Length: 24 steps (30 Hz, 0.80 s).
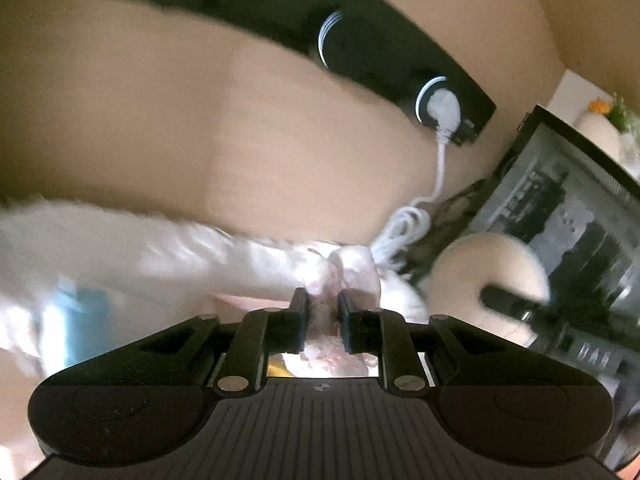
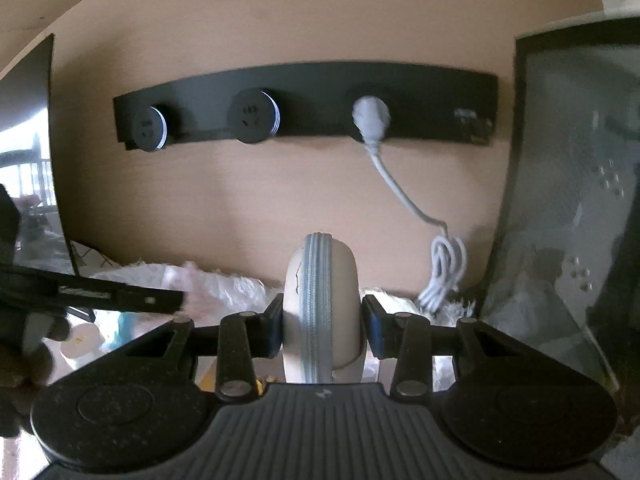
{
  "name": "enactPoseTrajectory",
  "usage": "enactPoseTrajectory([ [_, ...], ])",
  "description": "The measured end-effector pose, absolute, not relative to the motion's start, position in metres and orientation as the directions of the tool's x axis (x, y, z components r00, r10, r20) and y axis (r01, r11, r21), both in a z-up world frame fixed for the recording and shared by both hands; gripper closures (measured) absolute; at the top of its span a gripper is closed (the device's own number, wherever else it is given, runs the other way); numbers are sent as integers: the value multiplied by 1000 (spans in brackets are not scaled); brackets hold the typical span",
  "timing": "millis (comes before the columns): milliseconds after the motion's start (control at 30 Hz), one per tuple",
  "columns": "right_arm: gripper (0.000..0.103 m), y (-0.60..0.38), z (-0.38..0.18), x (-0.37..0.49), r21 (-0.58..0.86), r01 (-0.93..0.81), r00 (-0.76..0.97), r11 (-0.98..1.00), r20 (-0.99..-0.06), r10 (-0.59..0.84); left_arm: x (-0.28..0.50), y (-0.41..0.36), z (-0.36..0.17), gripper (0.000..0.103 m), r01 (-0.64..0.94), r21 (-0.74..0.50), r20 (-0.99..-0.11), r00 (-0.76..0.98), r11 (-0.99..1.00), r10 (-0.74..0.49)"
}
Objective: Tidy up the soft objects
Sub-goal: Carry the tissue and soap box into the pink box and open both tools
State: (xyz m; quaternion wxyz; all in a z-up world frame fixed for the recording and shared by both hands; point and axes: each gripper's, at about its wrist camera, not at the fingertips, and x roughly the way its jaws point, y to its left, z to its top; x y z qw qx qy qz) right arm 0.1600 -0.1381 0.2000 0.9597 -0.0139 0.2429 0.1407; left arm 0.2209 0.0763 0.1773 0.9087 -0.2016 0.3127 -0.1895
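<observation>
Left gripper point(image 1: 323, 312) jaws nearly closed, clamping pink-white fabric point(image 1: 336, 276). Right gripper point(image 2: 322, 320) jaws wider, gripping cream zippered pouch point(image 2: 320, 304) edge-on.

Fluffy white throw point(image 1: 100, 240), matt wooden wall point(image 2: 260, 200)

The only lettering that shows is on the framed black-and-white picture point(image 1: 576, 240) at the right of the left wrist view: near its lower edge stand pale block letters that look like "DAB", blurred by motion, so the reading is uncertain. The black socket strip point(image 2: 304, 100) on the wall carries a small pale marking at its right end in the right wrist view, too small and soft to read. Nothing else in either view bears legible text, numbers or brand marks.
</observation>
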Motion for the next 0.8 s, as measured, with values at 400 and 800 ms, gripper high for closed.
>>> enactPoseTrajectory([
  [400, 64, -140, 142, 183, 72, -264, 779, 962, -572, 257, 229, 87, 121, 74, 37, -597, -565, 690, 802, -452],
  [800, 57, -53, 56, 204, -337, -318, 810, 886, -583, 69, 150, 121, 111, 74, 37, -482, -622, 689, 875, -372],
])
